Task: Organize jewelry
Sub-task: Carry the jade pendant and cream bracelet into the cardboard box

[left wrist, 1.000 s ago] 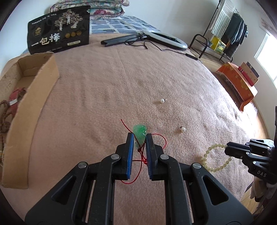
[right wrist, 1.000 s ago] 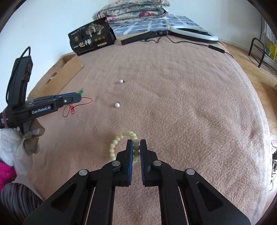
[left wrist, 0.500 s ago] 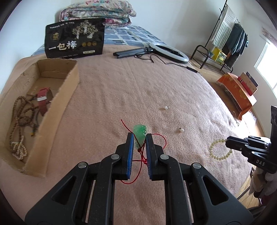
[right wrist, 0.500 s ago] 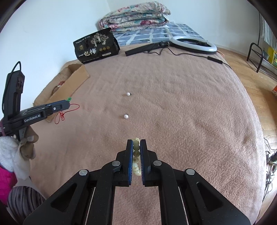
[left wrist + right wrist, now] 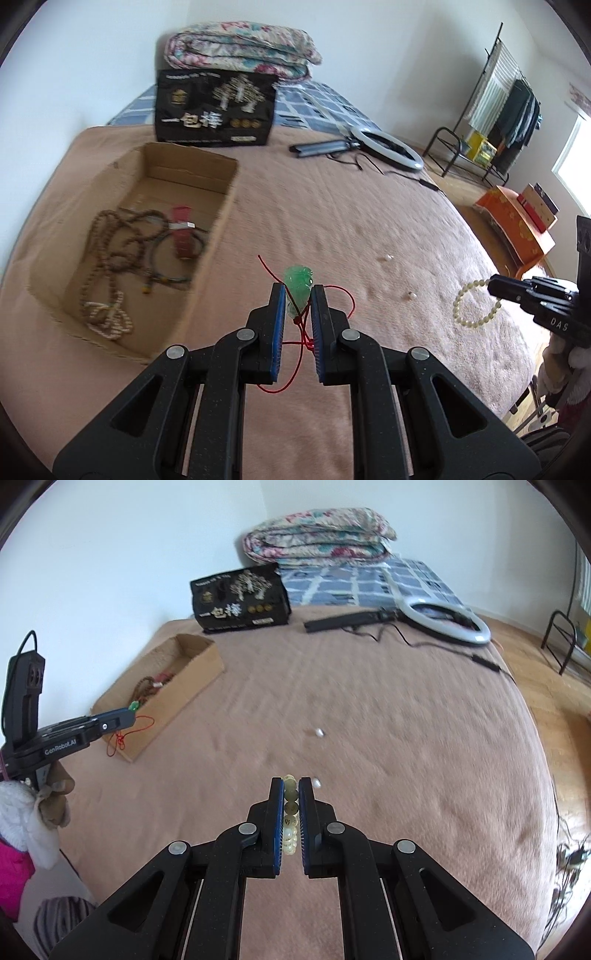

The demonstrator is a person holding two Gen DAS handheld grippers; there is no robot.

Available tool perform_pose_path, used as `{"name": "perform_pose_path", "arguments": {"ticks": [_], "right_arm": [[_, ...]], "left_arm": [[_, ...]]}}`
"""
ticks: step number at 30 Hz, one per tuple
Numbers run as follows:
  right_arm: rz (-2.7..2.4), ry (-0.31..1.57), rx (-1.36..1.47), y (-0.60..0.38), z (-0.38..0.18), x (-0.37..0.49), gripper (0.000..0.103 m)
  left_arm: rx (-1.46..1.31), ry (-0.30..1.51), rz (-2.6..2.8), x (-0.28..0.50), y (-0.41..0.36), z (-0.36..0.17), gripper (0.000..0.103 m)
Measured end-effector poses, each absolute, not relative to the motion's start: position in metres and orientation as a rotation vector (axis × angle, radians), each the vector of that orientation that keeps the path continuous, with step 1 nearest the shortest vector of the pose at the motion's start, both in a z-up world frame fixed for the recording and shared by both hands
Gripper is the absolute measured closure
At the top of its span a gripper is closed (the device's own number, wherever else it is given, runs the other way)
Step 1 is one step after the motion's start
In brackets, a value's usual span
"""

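Observation:
My left gripper (image 5: 297, 291) is shut on a green jade pendant (image 5: 298, 283) with a red cord (image 5: 341, 295) hanging from it, held above the blanket just right of an open cardboard box (image 5: 218, 206). The box holds brown bead strings (image 5: 110, 236), a pale bead string and a red item. My right gripper (image 5: 291, 786) is shut on a pale bead bracelet (image 5: 290, 794), which hangs as a loop in the left wrist view (image 5: 476, 308). The left gripper with the pendant shows in the right wrist view (image 5: 122, 716) by the box's near end.
Two loose pearls (image 5: 319, 732) (image 5: 316, 782) lie on the pink blanket (image 5: 406, 738). A black printed bag (image 5: 216, 107), a ring light (image 5: 388, 147) with cable and a folded quilt (image 5: 240, 51) are at the back. An orange box (image 5: 513, 225) stands past the bed's right edge.
Both grippers have lifted with their jewelry. The left one has moved up and toward the cardboard box, so its inside now shows. The bracelet hangs free of the blanket.

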State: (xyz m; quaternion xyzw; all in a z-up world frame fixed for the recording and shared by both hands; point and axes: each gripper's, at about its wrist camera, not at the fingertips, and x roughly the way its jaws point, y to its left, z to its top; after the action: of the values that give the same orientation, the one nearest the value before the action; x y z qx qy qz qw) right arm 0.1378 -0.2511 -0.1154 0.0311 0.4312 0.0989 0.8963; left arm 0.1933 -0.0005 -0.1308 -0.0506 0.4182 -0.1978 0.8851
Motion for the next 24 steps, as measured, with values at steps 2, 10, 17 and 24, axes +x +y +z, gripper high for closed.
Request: {"name": "perform_pose_path", "arguments": {"ticks": [2,10,17,24], "right_arm": [[0.214,0.883,0.055,-0.245,-0.109,0.143,0.097],[0.265,0.847,0.019,-0.211,-0.089,0.177,0.097],[0.308,0.823,0.000,-0.176,-0.077,0.212,0.097],[0.342,0.810,-0.015,-0.143,-0.072,0.246,0.097]], "left_arm": [[-0.114,0.861,-0.396,0.194,0.012,-0.128,0.091],[-0.154,0.838,-0.326,0.201,0.059,-0.121,0.091],[-0.162,0.827,-0.284,0.206,0.088,-0.120,0.091],[-0.169,0.831,-0.274,0.212,0.100,-0.125,0.091]]}}
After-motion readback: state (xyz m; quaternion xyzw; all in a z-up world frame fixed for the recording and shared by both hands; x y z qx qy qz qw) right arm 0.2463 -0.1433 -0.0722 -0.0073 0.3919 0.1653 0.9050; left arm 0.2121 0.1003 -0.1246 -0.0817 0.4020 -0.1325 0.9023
